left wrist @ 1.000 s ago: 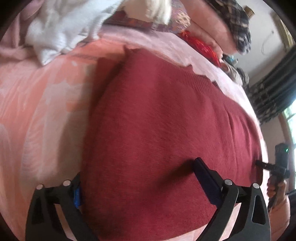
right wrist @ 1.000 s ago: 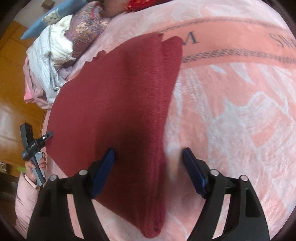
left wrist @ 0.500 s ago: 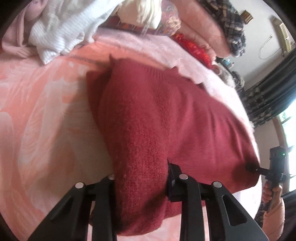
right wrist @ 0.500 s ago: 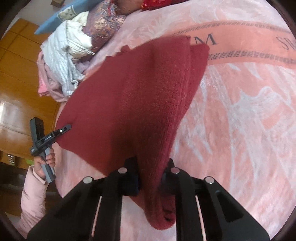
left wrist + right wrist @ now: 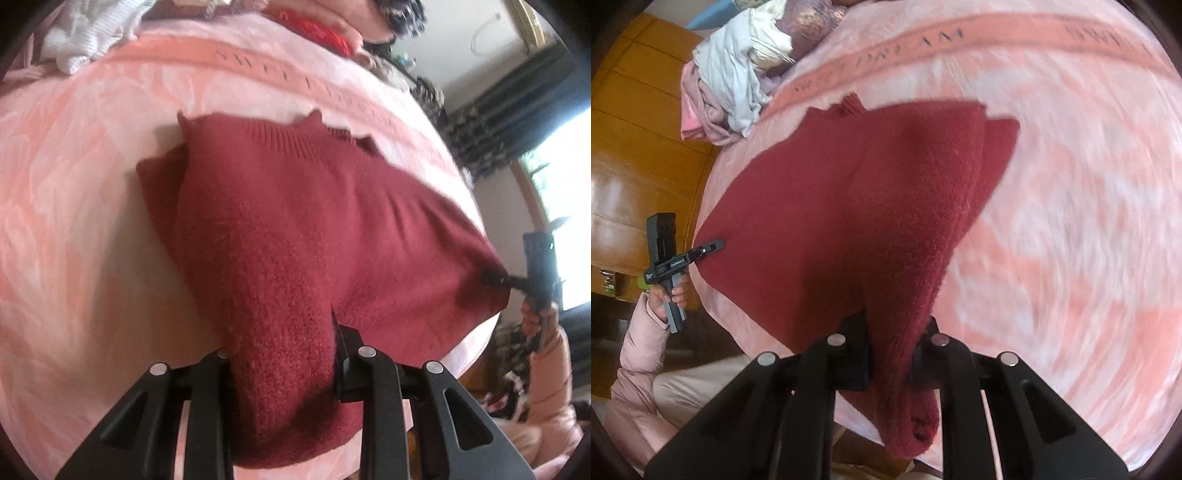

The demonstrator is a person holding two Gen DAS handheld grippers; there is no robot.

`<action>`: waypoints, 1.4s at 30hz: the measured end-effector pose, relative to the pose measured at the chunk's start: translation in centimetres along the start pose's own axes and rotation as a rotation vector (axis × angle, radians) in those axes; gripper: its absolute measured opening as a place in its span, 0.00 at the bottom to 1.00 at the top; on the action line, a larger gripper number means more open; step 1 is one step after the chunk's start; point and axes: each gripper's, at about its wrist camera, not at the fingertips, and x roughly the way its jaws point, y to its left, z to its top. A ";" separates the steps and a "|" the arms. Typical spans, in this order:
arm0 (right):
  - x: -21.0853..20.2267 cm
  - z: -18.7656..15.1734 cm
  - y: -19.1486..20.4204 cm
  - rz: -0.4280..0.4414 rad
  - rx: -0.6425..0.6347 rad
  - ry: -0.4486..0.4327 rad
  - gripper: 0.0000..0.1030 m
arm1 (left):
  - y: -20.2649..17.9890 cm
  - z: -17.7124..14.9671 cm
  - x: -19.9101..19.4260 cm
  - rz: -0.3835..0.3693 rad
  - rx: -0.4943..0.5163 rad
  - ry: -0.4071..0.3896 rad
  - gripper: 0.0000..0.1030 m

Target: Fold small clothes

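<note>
Lifting the near hem of the dark red knit sweater [image 5: 295,229], both tools have cloth clamped between their jaws: the left gripper [image 5: 280,373] is pinched on 1 bunched corner, the right gripper [image 5: 892,354] pressed tight on the other. The sweater's far part with the ribbed collar lies flat on the pink blanket [image 5: 74,221], so its long axis runs away from the grippers, and I'd judge the fold goes forward toward that collar. Neither hand looks nearer to it. Around them: a pile of pale clothes [image 5: 735,74] at the blanket's far edge, wooden panelling [image 5: 635,155], and dark curtains [image 5: 517,96] by a bright window.
</note>
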 end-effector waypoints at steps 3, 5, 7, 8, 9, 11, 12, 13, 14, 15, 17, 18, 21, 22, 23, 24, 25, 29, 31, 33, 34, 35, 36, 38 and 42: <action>2.3 -1.1 -1.1 -0.022 0.019 0.018 0.12 | 0.7 -1.0 2.0 0.044 -0.011 0.012 0.29; 3.7 -1.4 -1.9 -0.033 0.035 0.028 0.14 | 1.0 -1.6 3.5 0.076 0.001 0.015 0.31; 3.7 -1.3 -2.1 -0.020 0.039 0.026 0.18 | 1.0 -1.7 3.9 0.086 0.011 0.006 0.33; 3.4 -1.1 -2.0 -0.028 0.027 0.023 0.25 | 0.8 -1.6 3.9 0.087 0.022 0.002 0.37; 2.9 -1.0 -1.6 -0.047 0.008 0.016 0.33 | 0.6 -1.6 3.6 0.086 0.029 0.004 0.44; 0.7 -0.4 -0.8 -0.080 -0.040 -0.030 0.47 | 0.5 -1.5 2.7 0.101 0.033 0.006 0.55; -0.4 0.1 -0.5 -0.077 -0.042 -0.059 0.48 | 0.5 -1.2 2.1 0.118 0.030 0.001 0.62; -1.4 0.5 -0.6 -0.076 -0.040 -0.083 0.50 | 0.6 -0.9 0.8 0.141 0.026 -0.026 0.63; -2.1 1.3 -0.4 -0.073 -0.038 -0.107 0.52 | 0.6 -0.5 -0.1 0.144 0.027 -0.057 0.63; -2.9 2.2 -0.3 -0.066 -0.031 -0.134 0.54 | 0.8 0.0 -1.1 0.150 0.032 -0.094 0.64; -3.6 4.9 -0.7 -0.046 0.026 -0.166 0.56 | 0.6 1.9 -2.5 0.184 0.045 -0.173 0.66; -3.4 6.1 -0.9 -0.037 0.047 -0.170 0.56 | 0.6 3.0 -2.7 0.191 0.045 -0.195 0.66; -2.0 9.4 -0.9 -0.069 0.063 -0.180 0.56 | 0.0 5.8 -2.1 0.175 0.024 -0.245 0.65; -1.1 10.3 -1.3 -0.071 0.078 -0.167 0.56 | -0.4 6.8 -1.5 0.160 0.021 -0.259 0.64; -0.3 11.1 -1.5 -0.072 0.086 -0.156 0.54 | -0.7 7.1 -1.1 0.149 0.024 -0.260 0.64; 0.6 11.8 -1.7 -0.071 0.088 -0.150 0.52 | -1.2 7.6 -0.2 0.144 0.030 -0.249 0.64; 1.1 12.1 -1.6 -0.061 0.087 -0.149 0.45 | -1.6 7.5 0.4 0.150 0.042 -0.236 0.64; 2.0 12.8 -1.5 -0.013 0.098 -0.172 0.05 | -2.9 7.1 3.1 0.194 0.112 -0.192 0.65; 1.1 12.7 -0.6 -0.010 0.057 -0.229 0.06 | -2.8 6.6 4.1 0.227 0.117 -0.182 0.65; 0.1 12.6 -0.2 0.005 0.030 -0.270 0.05 | -2.7 6.5 4.4 0.240 0.119 -0.193 0.65; -0.5 12.4 0.1 0.005 0.010 -0.290 0.05 | -2.7 6.6 4.5 0.241 0.119 -0.196 0.65; -0.8 12.3 0.1 -0.039 -0.005 -0.293 0.05 | -2.7 6.5 4.4 0.241 0.119 -0.198 0.66; -0.9 12.3 0.1 -0.062 -0.010 -0.293 0.05 | -2.7 6.4 4.5 0.242 0.116 -0.201 0.66; -0.6 12.2 -0.9 -0.093 0.032 -0.283 0.06 | -2.6 6.3 4.7 0.252 0.106 -0.206 0.66; 1.7 11.6 -2.9 -0.165 0.096 -0.213 0.41 | -2.8 5.9 5.4 0.295 0.130 -0.210 0.66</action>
